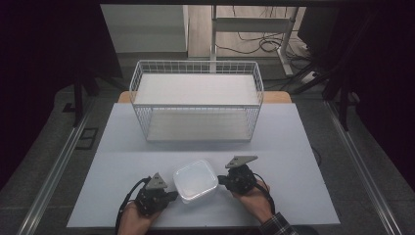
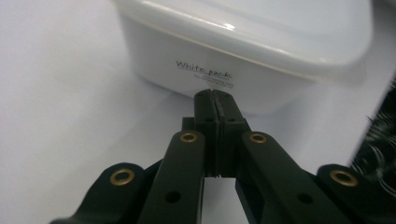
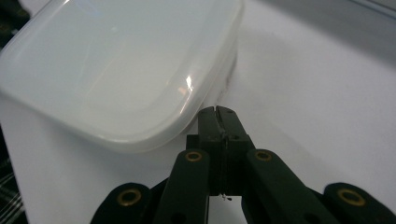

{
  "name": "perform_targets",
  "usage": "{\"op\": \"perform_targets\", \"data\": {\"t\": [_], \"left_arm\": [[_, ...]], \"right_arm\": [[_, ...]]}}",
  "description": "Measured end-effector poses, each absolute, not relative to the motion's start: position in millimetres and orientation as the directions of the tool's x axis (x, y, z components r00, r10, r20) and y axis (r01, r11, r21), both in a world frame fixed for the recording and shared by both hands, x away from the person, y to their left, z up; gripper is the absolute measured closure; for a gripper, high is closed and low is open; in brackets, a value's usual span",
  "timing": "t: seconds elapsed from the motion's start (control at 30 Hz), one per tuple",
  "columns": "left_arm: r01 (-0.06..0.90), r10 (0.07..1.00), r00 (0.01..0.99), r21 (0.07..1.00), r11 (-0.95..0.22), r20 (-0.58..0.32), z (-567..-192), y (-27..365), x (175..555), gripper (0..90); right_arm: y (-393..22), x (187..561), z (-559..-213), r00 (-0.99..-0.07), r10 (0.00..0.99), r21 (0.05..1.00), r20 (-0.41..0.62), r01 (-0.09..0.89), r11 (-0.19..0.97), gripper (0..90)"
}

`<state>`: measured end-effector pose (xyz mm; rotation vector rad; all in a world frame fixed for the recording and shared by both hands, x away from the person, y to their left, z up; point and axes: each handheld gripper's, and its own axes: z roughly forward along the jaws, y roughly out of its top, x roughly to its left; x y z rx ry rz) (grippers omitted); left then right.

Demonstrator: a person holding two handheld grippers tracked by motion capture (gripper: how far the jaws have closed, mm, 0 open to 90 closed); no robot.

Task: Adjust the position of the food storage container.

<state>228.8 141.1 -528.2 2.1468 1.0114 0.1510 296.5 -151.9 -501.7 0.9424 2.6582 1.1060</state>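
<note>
Low in the frame's centre, the lidded white container (image 1: pixel 195 180) sits between both hands. Left gripper (image 2: pixel 215 95) and right gripper (image 3: pixel 219 112) press its sides with jaws closed, empty. Uneven pushing could spin it or slide it off-line.

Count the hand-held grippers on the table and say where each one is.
2. The left hand-held gripper sits at the near-left side of the white lidded container, jaws shut and tips at its wall. The right hand-held gripper sits at its right side, jaws shut too.
</note>
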Motion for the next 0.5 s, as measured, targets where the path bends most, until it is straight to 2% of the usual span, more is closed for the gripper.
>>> {"op": "perform_targets", "data": {"t": [0.23, 0.33, 0.43, 0.5], "left_arm": [[0.603, 0.685, 0.705, 0.663, -0.444, -0.182, -524, 137, 247, 90.0], [0.614, 0.695, 0.686, 0.684, -0.395, -0.215, -523, 141, 250, 87.9], [0.622, 0.711, 0.667, 0.691, -0.368, -0.223, -521, 153, 246, 71.4], [0.628, 0.709, 0.663, 0.695, -0.35, -0.242, -521, 159, 244, 53.1]], "right_arm": [[-161, 275, -499, -0.784, 0.609, 0.665, 0.115, 0.517, 0.54, 89.2], [-169, 269, -498, -0.773, 0.62, 0.672, 0.134, 0.531, 0.516, 89.0], [-178, 266, -493, -0.762, 0.643, 0.685, 0.076, 0.509, 0.521, 84.9], [-182, 265, -492, -0.758, 0.649, 0.692, 0.069, 0.505, 0.516, 81.7]]}}
